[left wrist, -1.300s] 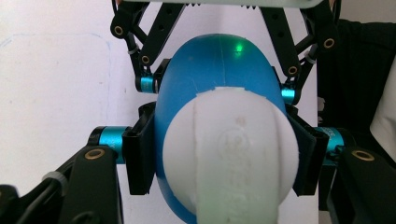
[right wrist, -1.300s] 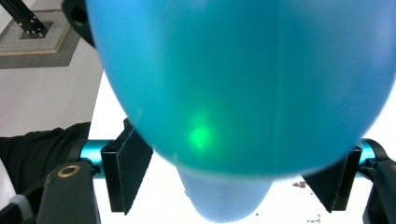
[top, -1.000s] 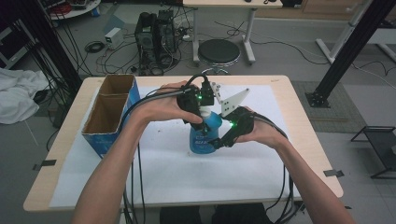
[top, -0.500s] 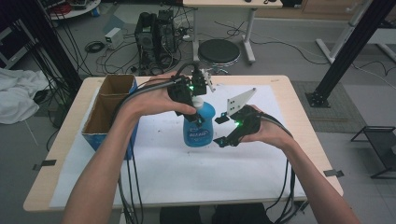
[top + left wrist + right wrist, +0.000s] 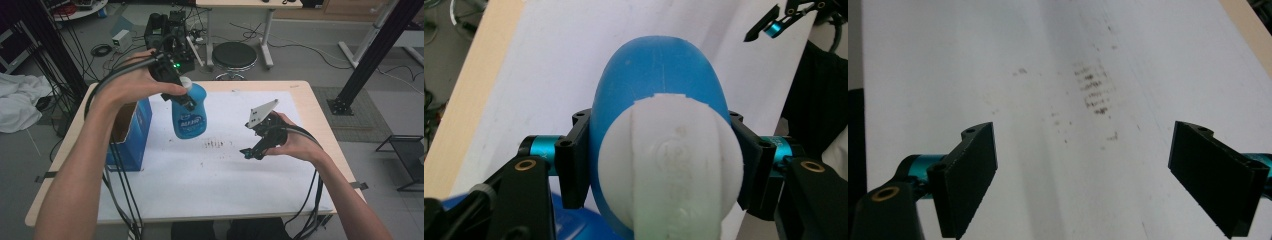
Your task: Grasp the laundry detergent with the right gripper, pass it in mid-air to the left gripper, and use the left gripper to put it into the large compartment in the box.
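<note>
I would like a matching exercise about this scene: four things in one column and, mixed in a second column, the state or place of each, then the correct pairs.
Things:
1. blue bottle
2. right gripper
3. blue box
4. dark marks

States or places:
a. stands at the left edge of the table
b. lie on the white sheet
c. hangs in the air, clamped near its white cap
d. jaws apart, nothing between them

Pairs: 1-c, 2-d, 3-a, 4-b

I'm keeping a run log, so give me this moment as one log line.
left gripper: shut on blue bottle, lifted off table | right gripper: jaws just opened, nothing between them, over white sheet | blue box: at left
</note>
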### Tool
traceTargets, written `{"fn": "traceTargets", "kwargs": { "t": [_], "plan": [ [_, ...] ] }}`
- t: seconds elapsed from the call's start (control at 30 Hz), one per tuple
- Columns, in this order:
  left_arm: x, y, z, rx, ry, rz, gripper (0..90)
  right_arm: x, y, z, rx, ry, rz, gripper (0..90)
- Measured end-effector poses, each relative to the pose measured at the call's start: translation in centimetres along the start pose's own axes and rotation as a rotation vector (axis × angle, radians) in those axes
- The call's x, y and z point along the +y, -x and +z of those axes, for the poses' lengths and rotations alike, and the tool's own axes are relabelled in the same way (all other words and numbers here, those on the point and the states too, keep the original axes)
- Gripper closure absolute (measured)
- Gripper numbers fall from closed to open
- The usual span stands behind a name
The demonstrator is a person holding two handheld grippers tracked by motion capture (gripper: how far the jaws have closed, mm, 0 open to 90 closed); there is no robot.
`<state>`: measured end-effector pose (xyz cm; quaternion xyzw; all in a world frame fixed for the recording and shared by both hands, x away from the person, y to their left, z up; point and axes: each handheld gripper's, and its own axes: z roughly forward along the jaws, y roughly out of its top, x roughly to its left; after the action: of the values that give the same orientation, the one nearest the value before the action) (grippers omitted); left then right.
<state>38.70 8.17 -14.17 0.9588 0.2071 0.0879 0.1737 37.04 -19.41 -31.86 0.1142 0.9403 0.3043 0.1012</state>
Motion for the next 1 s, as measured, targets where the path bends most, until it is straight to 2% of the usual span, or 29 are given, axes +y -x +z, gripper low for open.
{"fn": "traceTargets", "kwargs": {
  "t": [0.07,0.1,0.13,0.23,0.3,0.33,0.37,0.4,0.47,0.53,0.57,0.63,0.8,0.9,1.0],
  "plan": [
    [-0.5,-0.8,-1.2,0.016,-0.018,-0.025,38.0,-0.3,0.0,0.0,-0.022,-0.016,0.006,11.4],
    [-0.8,-1.1,-1.7,0.026,-0.012,-0.063,38.0,-0.5,0.2,-0.1,-0.035,-0.015,0.001,11.4],
    [-1.0,-1.4,-2.2,0.037,-0.014,-0.081,38.0,-0.6,0.2,-0.1,-0.049,-0.024,0.009,11.4],
    [-2.0,-2.6,-3.7,0.063,-0.040,-0.149,38.0,-0.9,0.2,-0.3,-0.064,-0.046,0.011,11.4],
    [-2.7,-3.3,-4.5,0.080,-0.031,-0.212,38.0,-1.0,0.3,-0.5,-0.072,-0.061,0.004,11.4],
    [-3.1,-3.7,-5.0,0.089,-0.033,-0.233,38.0,-1.1,0.2,-0.4,-0.081,-0.048,0.005,11.4],
    [-3.6,-3.9,-5.2,0.104,-0.013,-0.284,38.0,-1.1,0.2,-0.6,-0.078,-0.062,0.009,11.4],
    [-4.1,-4.3,-5.6,0.121,-0.020,-0.314,38.0,-1.2,0.2,-0.7,-0.082,-0.065,0.015,11.4],
    [-4.9,-4.9,-6.1,0.142,-0.037,-0.354,38.0,-1.3,0.3,-0.7,-0.086,-0.068,0.009,11.4],
    [-5.8,-5.5,-6.5,0.169,-0.031,-0.396,38.0,-1.5,0.4,-0.7,-0.093,-0.070,0.016,11.4],
    [-6.1,-5.7,-6.7,0.178,-0.031,-0.430,38.0,-1.5,0.4,-0.7,-0.098,-0.076,0.020,11.4],
    [-6.9,-6.2,-7.0,0.197,-0.058,-0.469,38.0,-1.7,0.5,-0.6,-0.098,-0.079,0.027,11.4],
    [-8.4,-7.1,-7.4,0.236,-0.076,-0.590,38.1,-1.9,0.5,-0.4,-0.098,-0.087,0.031,11.4],
    [-9.2,-7.5,-7.5,0.244,-0.100,-0.574,38.1,-2.0,0.5,-0.4,-0.095,-0.093,0.031,11.4],
    [-9.8,-7.7,-7.4,0.247,-0.105,-0.592,38.1,-2.1,0.5,-0.4,-0.098,-0.092,0.032,11.4]
  ]
}}
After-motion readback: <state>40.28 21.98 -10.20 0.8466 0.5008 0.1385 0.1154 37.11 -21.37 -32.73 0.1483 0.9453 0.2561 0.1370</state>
